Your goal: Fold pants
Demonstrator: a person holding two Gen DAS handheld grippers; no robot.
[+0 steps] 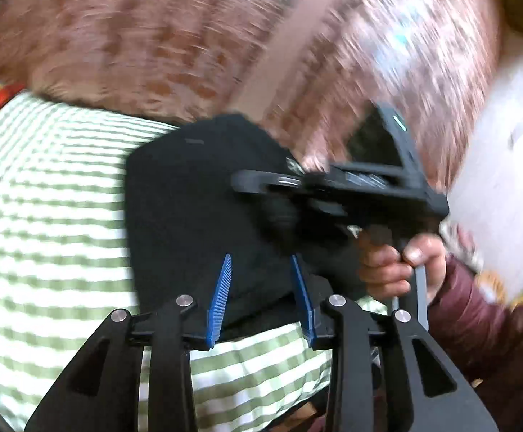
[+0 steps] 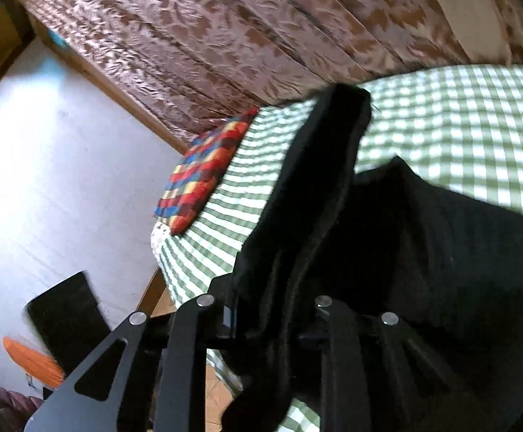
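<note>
Black pants (image 1: 189,198) lie bunched on a green-and-white checked bed sheet (image 1: 45,216). My left gripper (image 1: 263,288) hovers just above their near edge, its blue pads (image 1: 221,295) apart with nothing pinched between them. In the right wrist view, a thick fold of the pants (image 2: 423,252) runs up between the fingers of my right gripper (image 2: 272,298), which is shut on it. The cloth hides the pads. That fold stands up from the sheet (image 2: 459,136). A hand (image 1: 398,262) holds the right gripper's black frame (image 1: 387,187) over the pants' right side.
A brown patterned curtain (image 2: 225,36) hangs behind the bed. A multicoloured cushion (image 2: 203,176) lies at the bed's end by a white wall (image 2: 63,162). A black object (image 2: 67,309) and an orange one (image 2: 31,360) sit low by that wall. A maroon sleeve (image 1: 477,306) shows.
</note>
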